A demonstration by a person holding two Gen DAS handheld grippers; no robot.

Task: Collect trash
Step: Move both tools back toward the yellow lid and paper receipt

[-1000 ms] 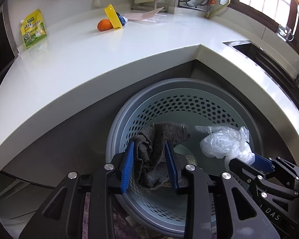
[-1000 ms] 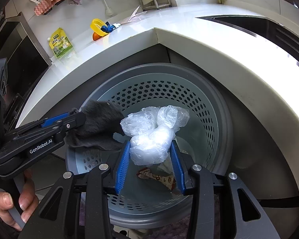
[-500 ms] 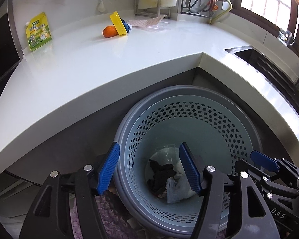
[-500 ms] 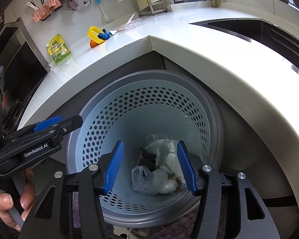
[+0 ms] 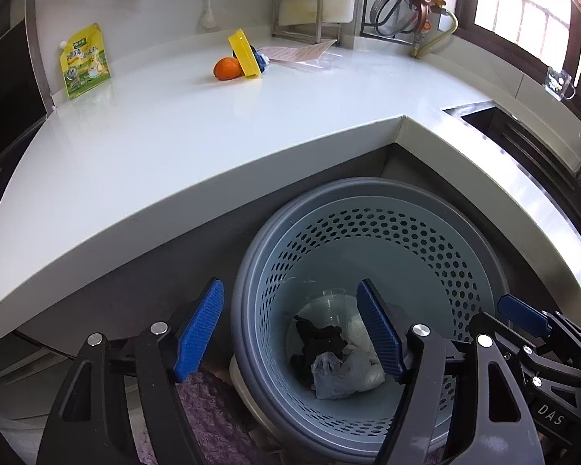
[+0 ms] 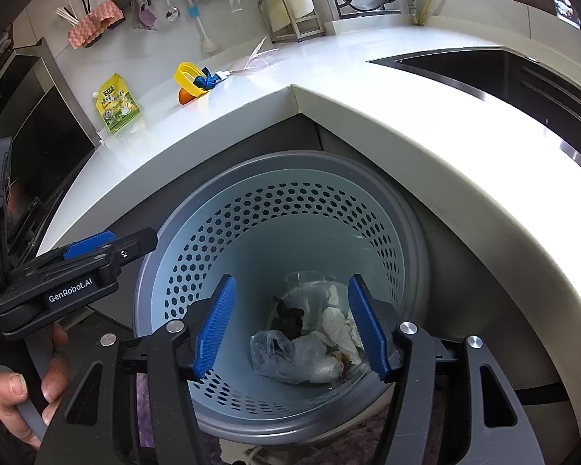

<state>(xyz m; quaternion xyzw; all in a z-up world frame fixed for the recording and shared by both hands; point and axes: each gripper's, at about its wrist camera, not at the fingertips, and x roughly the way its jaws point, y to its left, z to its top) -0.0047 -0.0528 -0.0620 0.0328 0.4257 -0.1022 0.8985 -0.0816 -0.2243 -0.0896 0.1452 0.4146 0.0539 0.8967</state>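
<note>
Left gripper (image 5: pixel 290 329): we see its jaws opening, empty, above the round grey perforated plastic bin (image 5: pixel 464 279).
Right gripper (image 6: pixel 290 329): its jaws are opening too, holding nothing.
Trash: we find the crumpled clear plastic bag (image 6: pixel 290 356) and dark grey cloth (image 6: pixel 288 316) at the bin's bottom.
Desk: we note an orange fruit (image 5: pixel 226 68) on the white desk (image 5: pixel 174 135).

both tools tip steeply downward, side by side. the left gripper (image 5: pixel 290 333) has its jaws opening, nothing between the pads. the right gripper (image 6: pixel 292 329) is opening too, empty. a hand (image 6: pixel 23 391) grips the left tool's handle.
</note>
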